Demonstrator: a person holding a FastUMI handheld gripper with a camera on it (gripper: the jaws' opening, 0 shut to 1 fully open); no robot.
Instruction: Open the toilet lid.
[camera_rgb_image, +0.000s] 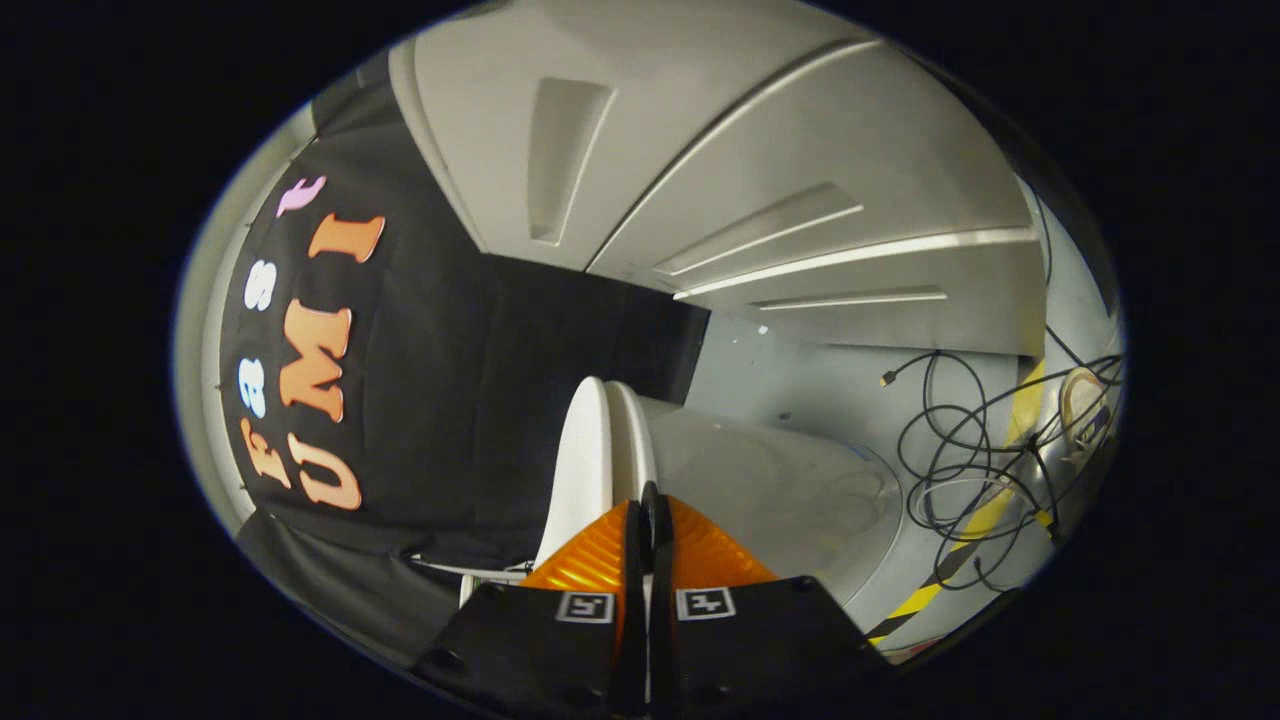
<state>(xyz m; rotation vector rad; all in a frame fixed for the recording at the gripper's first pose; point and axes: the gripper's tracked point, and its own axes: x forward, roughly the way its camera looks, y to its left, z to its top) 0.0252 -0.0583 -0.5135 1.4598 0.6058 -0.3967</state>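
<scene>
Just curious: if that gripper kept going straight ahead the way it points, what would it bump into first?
Probably the white toilet lid, standing edge-on just beyond the nearly closed gripper. Depth is unclear; past it hangs the black cloth wall.

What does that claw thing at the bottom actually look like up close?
The claw has two fingers side by side, each a wedge that tapers toward the tip, with fine ribbing across the surface. They grow out of two dark, blocky mounts. Each mount carries a small square marker, a black pattern on white. I see no cable on the claw itself.
</scene>
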